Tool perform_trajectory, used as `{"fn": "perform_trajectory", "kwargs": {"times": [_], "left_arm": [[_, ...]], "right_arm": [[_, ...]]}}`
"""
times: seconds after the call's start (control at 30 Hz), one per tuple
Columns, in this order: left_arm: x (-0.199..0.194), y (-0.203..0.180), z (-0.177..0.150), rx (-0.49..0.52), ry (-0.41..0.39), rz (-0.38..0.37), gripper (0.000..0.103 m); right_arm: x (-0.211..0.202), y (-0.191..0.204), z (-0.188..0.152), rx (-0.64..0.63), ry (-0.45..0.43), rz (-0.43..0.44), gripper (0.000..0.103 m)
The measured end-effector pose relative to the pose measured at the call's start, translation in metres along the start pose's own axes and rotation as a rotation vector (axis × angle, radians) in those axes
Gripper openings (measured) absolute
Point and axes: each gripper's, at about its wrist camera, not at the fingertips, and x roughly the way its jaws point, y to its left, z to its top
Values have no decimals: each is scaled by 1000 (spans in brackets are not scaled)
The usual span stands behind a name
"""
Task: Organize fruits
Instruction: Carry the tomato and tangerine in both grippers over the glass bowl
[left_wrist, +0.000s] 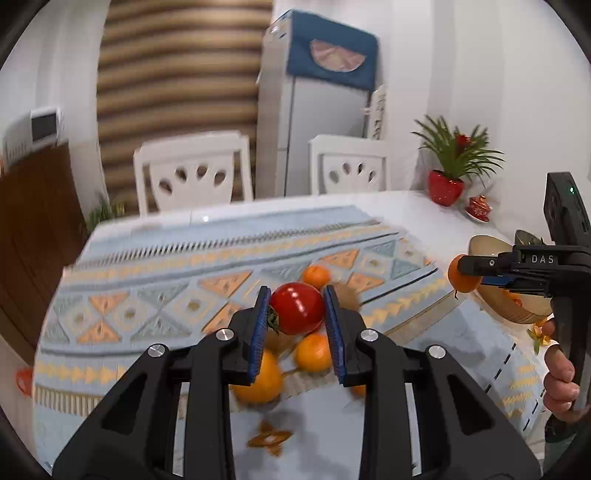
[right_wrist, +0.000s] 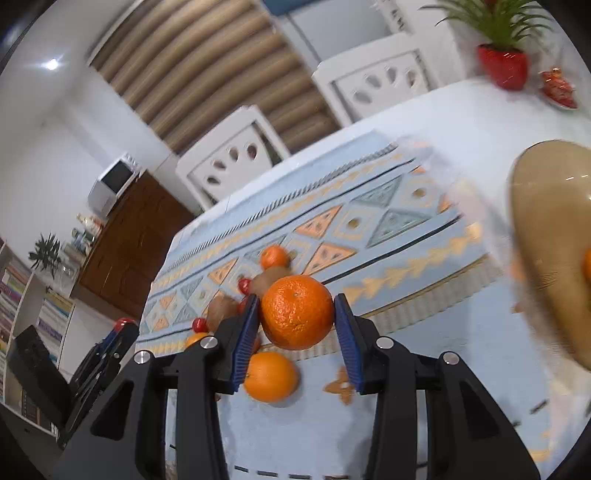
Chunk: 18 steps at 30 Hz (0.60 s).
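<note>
A tomato (left_wrist: 297, 308) is clamped by the left gripper (left_wrist: 297, 314) above the fruit pile (left_wrist: 288, 354); an orange (right_wrist: 297, 312) is pinched by the right gripper (right_wrist: 297, 321) beside the bowl (right_wrist: 546, 236), apparently for dropping in.

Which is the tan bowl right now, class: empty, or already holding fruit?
Holding fruit. The right wrist view shows an orange piece inside the bowl at the picture's edge; how many pieces cannot be told.

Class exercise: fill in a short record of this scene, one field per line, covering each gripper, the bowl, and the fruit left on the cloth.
left gripper: shut on tomato
right gripper: shut on orange, raised above the cloth
bowl: tan, right of the patterned cloth, some orange fruit inside
loose fruit: oranges, kiwis, small red fruits
</note>
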Motion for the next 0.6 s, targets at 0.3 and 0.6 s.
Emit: {"fn": "perform_trajectory", "kwargs": {"times": [0.3,0.6], "left_arm": [[4,-109,38,108,-31,-142,28],[27,-226,51,216,-6,-301,28]], "right_arm": [[-88,-52,11,32,-148,-53,41],[-161,-122,16,103,-264,-171,41]]}}
